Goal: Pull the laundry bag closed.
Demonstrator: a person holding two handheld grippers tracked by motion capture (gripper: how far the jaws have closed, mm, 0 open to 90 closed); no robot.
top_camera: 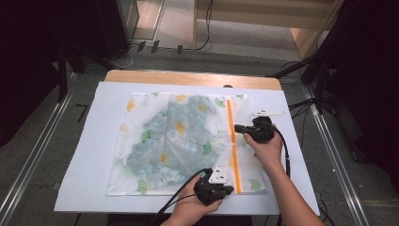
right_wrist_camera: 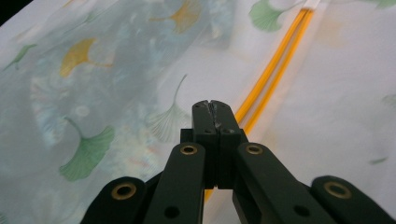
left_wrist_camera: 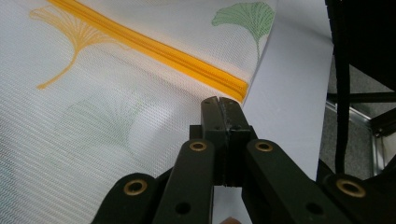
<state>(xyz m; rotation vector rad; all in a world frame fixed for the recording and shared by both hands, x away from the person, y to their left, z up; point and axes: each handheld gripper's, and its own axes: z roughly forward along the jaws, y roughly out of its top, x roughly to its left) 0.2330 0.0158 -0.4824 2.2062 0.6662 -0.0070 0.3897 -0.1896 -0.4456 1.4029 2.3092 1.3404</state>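
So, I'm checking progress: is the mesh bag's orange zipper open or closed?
Partly open. In the right gripper view the zipper shows two separate orange tracks; near the left tongs it runs as one joined strip.

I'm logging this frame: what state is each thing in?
Mesh laundry bag: flat on the table, floral garment inside.
Orange zipper: partly open in the right gripper view.
Left gripper: fingers shut, near the zipper's end.
Right gripper: fingers shut, at the zipper.

A wooden table (top_camera: 188, 76) carries a white sheet (top_camera: 89, 155) (covering nearly all of it), and a mesh laundry bag (top_camera: 141, 183) with a yellow zipper (top_camera: 231, 141) lies flat on that sheet.
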